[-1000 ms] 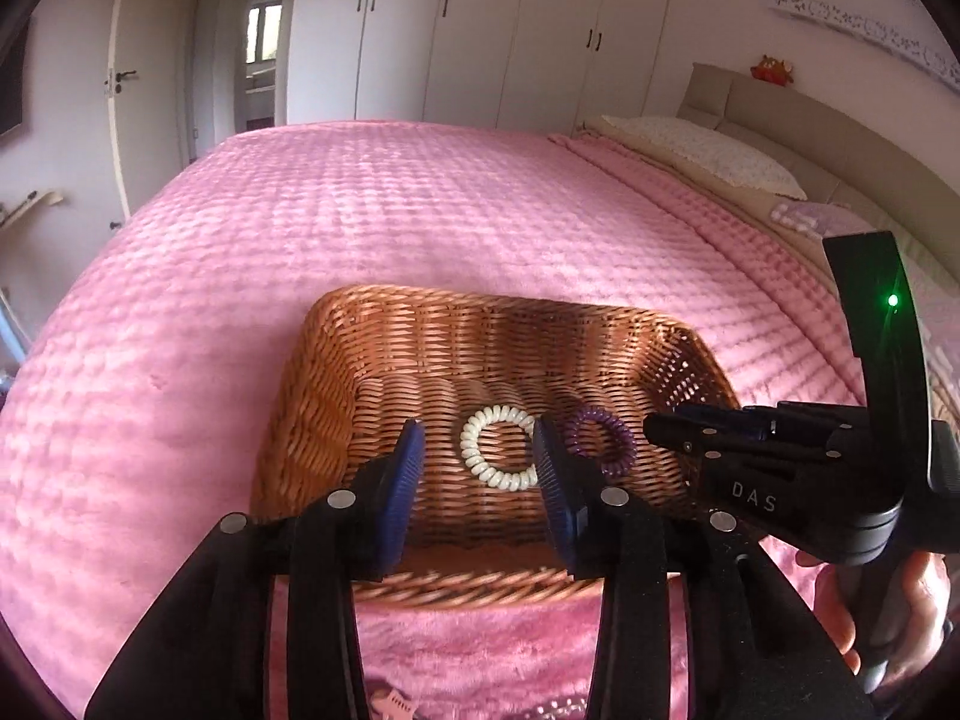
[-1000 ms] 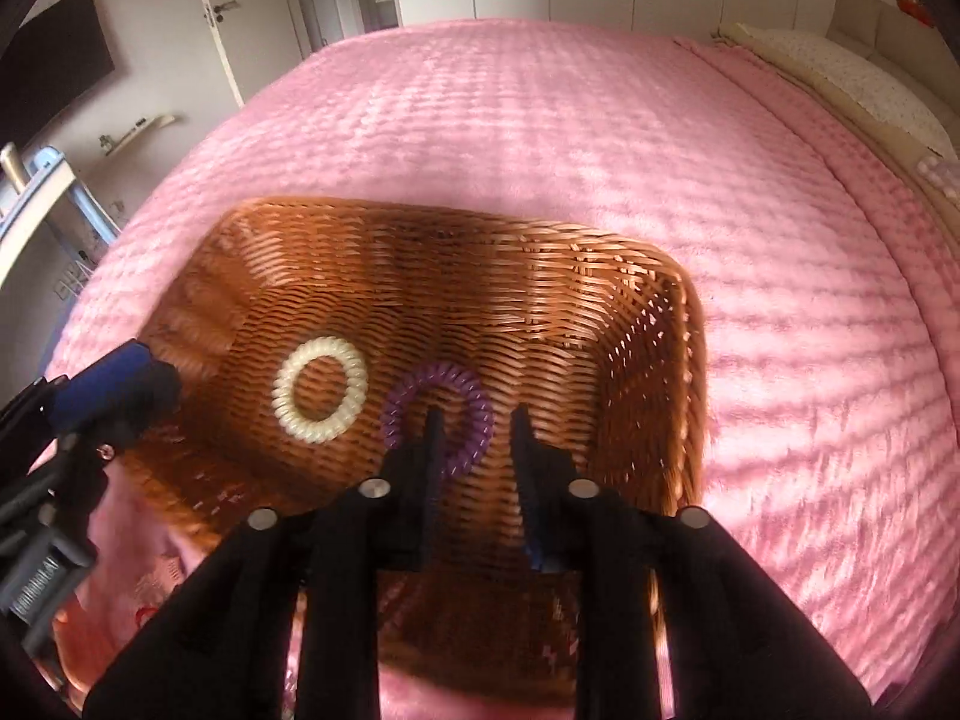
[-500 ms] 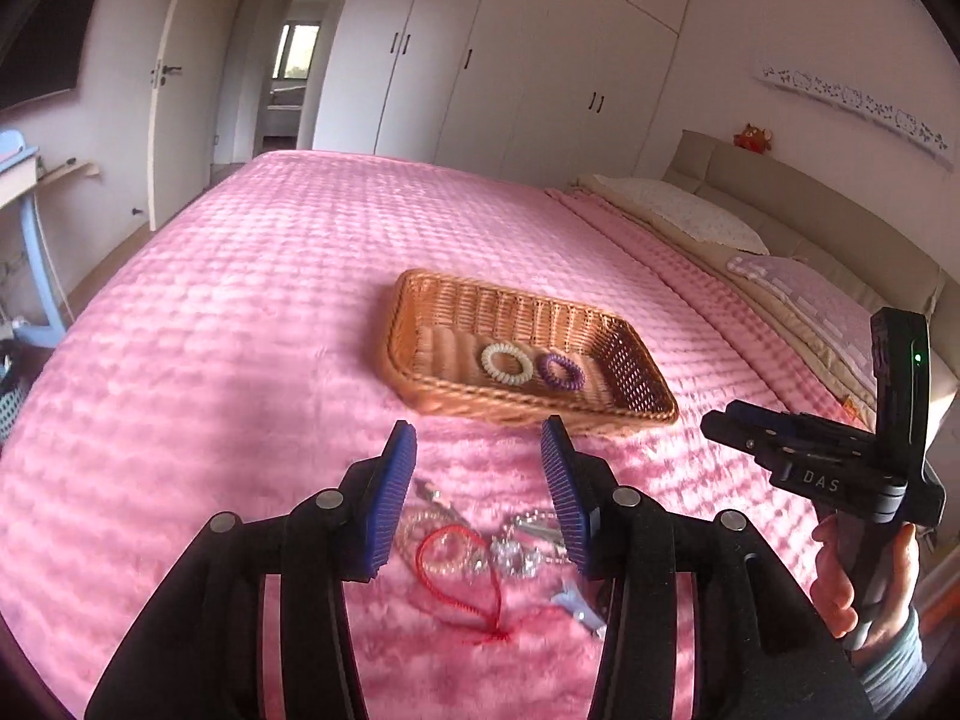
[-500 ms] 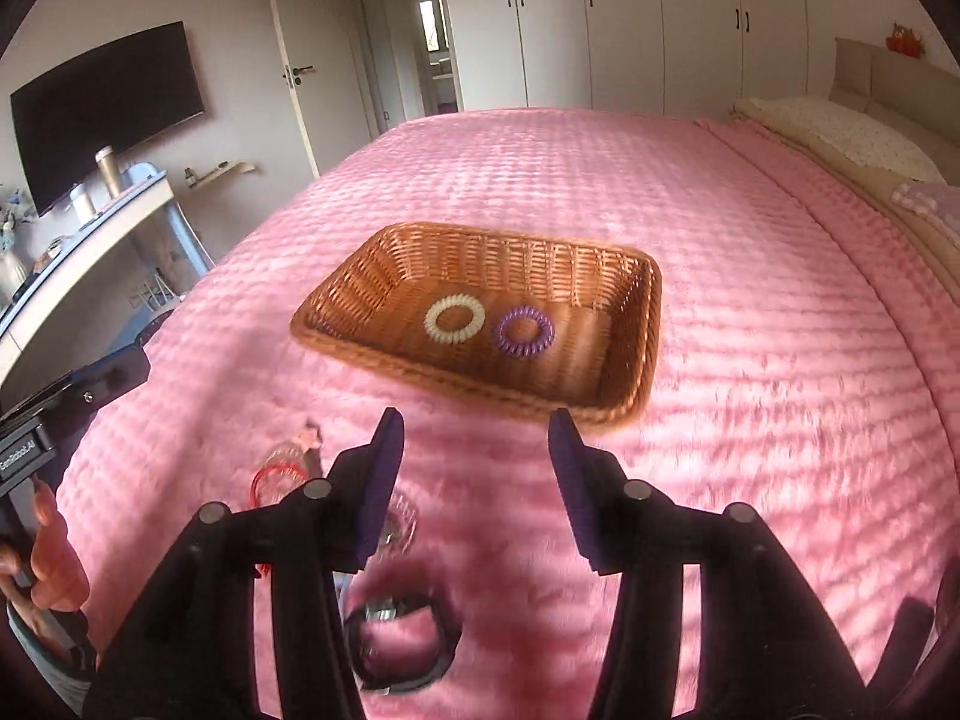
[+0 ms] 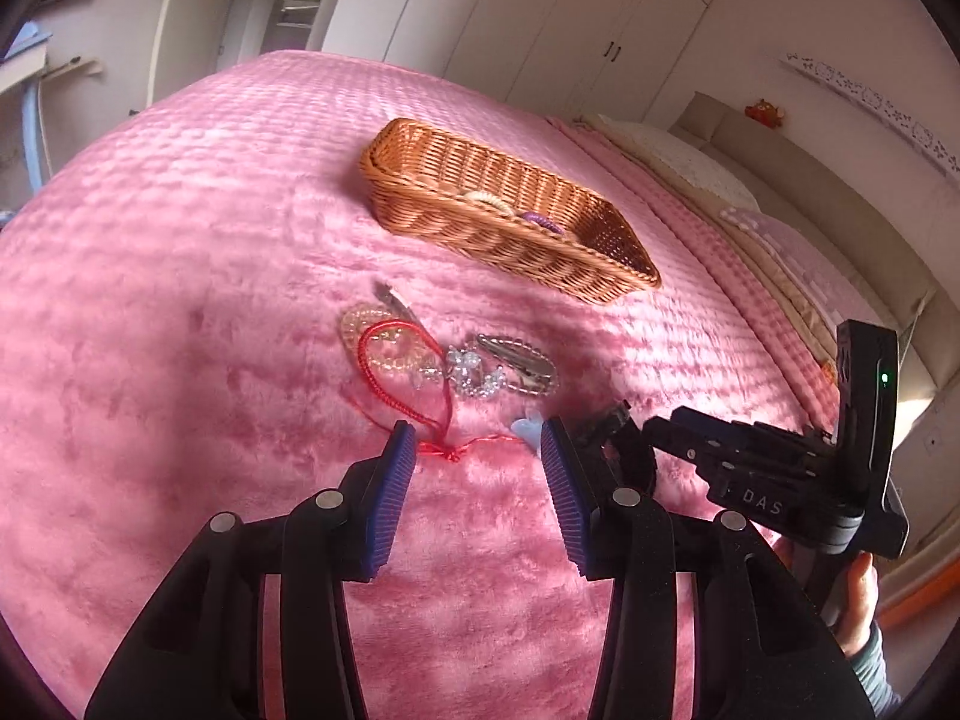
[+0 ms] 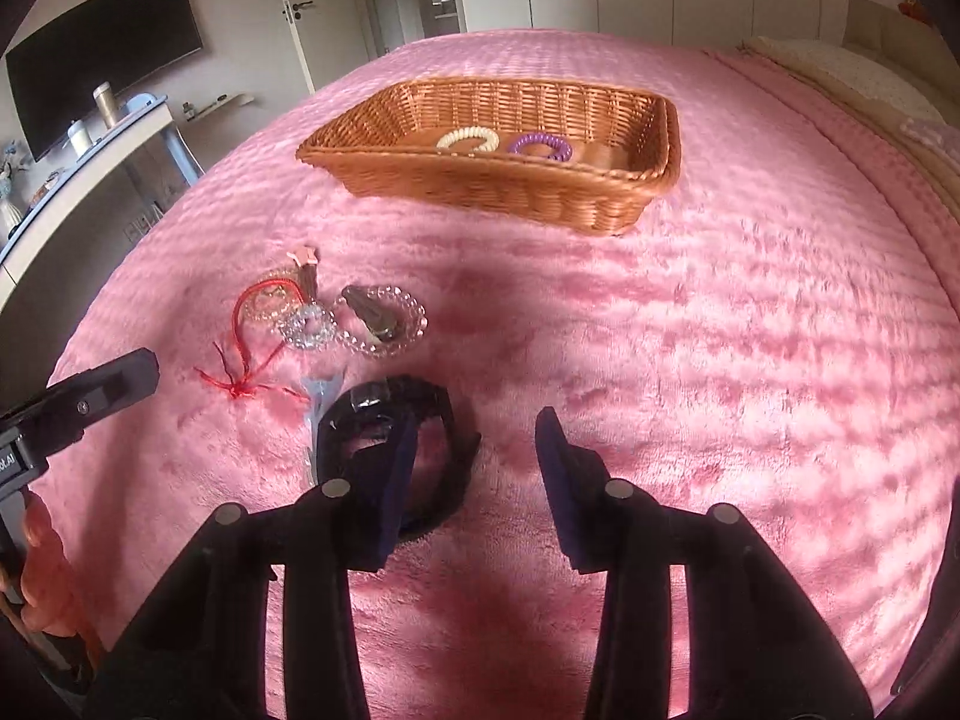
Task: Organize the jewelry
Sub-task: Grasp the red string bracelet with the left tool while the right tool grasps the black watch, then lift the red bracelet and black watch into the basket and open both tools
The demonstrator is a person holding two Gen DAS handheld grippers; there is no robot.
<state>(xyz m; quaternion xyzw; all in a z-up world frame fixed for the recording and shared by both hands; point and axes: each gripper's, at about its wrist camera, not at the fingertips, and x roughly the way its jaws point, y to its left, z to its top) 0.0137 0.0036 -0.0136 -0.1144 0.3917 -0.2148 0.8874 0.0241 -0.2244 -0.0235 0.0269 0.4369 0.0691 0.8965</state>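
Since the earlier frame both grippers had drawn back from the wicker basket (image 6: 492,180) toward the loose jewelry pile in front of it. In the basket lay a cream coil ring (image 6: 468,139) and a purple coil ring (image 6: 540,146), side by side. In front of the basket, on the pink blanket (image 6: 720,330), lay a red cord bracelet (image 5: 402,372), clear bead bracelets (image 6: 384,318) and a silver hair clip (image 5: 516,354), all touching. Nearer than these lay a black band (image 6: 420,420). The left gripper (image 5: 474,450) hung released over the knot of the red cord, gripping nothing. The right gripper (image 6: 474,438) had just been closing, its jaws apart and empty, one finger (image 6: 399,468) in front of the black band.
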